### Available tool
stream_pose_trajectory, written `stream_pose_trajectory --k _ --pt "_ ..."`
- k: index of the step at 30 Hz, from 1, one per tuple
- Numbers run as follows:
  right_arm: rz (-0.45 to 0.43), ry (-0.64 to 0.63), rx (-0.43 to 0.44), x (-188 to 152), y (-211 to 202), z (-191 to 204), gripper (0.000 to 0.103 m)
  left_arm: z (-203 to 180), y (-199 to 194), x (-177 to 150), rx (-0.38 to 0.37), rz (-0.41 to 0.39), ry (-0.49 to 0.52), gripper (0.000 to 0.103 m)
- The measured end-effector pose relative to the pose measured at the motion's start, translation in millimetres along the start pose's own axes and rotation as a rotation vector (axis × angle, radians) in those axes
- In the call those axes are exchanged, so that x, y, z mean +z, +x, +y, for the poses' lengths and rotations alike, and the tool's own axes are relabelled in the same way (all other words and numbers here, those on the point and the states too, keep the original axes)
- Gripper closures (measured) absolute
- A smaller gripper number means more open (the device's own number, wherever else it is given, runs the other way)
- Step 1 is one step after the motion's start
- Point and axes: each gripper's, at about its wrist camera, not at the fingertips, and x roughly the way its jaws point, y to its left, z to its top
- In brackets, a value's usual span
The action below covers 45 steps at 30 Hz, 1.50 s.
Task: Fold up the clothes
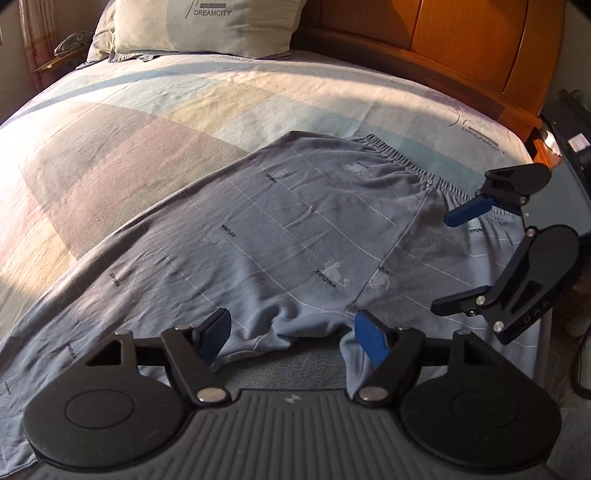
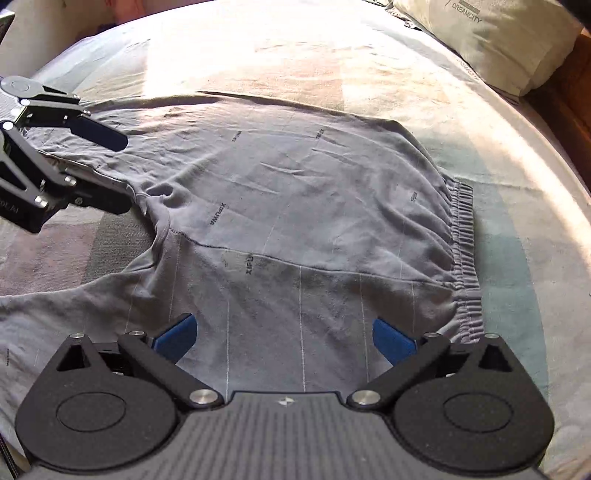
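Left gripper (image 1: 291, 334) is hovering wide open at the crotch of the pants (image 1: 295, 229), holding nothing. Right gripper (image 2: 286, 334) is gaping wide over the waist side, empty. Pants are lying flat on the bed (image 1: 110, 122): soft grey-blue knit, thin pale lines, gathered elastic waistband (image 2: 465, 251), legs cut off at frame edge.

My view takes in a bedsheet of pale blue, beige and grey blocks (image 1: 155, 110), sunlit in patches. A grey-green pillow printed DREAMCITY (image 1: 207, 26) lies at its head, against a curved orange-brown wooden headboard (image 1: 461, 40).
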Motion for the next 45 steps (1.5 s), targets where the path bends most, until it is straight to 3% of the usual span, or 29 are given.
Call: stream_pose_trajectory --k 2,8,13,17,21,24,27,30,35,39,43,45 --pt "-0.018 -0.034 0.044 9.5 10.4 -10.7 0.0 -11.6 0.0 -7.7 -0.058 -0.006 -0.032 0.028" --pt "-0.014 -0.184 0.046 23.8 38.8 -48.2 0.0 -31.1 17.6 -27.4 -0.152 0.028 -0.125 0.029" --pt "-0.008 -0.054 0.026 27.9 15.9 -71.8 0.0 -39.2 17.5 -38.4 -0.175 0.058 -0.125 0.029" --pt "0.009 -0.048 0.012 0.8 -7.4 -58.3 0.0 -44.6 25.9 -54.5 -0.146 0.108 -0.029 0.028" --pt "0.082 -0.078 0.01 -41.4 -14.1 -34.0 0.0 -42.3 23.1 -55.3 -0.158 0.126 -0.008 0.028" --pt "0.142 -0.138 -0.041 -81.6 -9.3 -24.9 0.0 -43.0 23.4 -53.0 -0.159 0.147 0.009 0.028" --pt "0.141 -0.126 -0.042 -95.1 -18.6 -29.9 0.0 -45.1 22.2 -46.9 -0.144 0.182 0.027 0.028" --pt "0.178 -0.13 -0.063 -96.0 -23.7 -30.4 0.0 -41.0 13.3 -33.4 -0.12 0.181 0.009 0.028" --pt "0.075 -0.101 -0.003 -75.9 -25.2 -14.7 0.0 -29.0 6.4 12.5 -0.119 0.112 -0.019 0.028" --pt "0.058 -0.081 -0.01 -89.6 -9.9 -1.0 0.0 -20.0 34.8 71.4 -0.124 0.055 0.015 0.026" --pt "0.029 -0.056 -0.005 -94.0 -11.8 -3.5 0.0 -19.0 95.9 125.3 -0.174 0.143 0.011 0.021" --pt "0.024 -0.054 -0.006 -94.2 -12.1 -3.1 0.0 -17.2 110.2 133.1 -0.162 0.132 0.009 0.021"
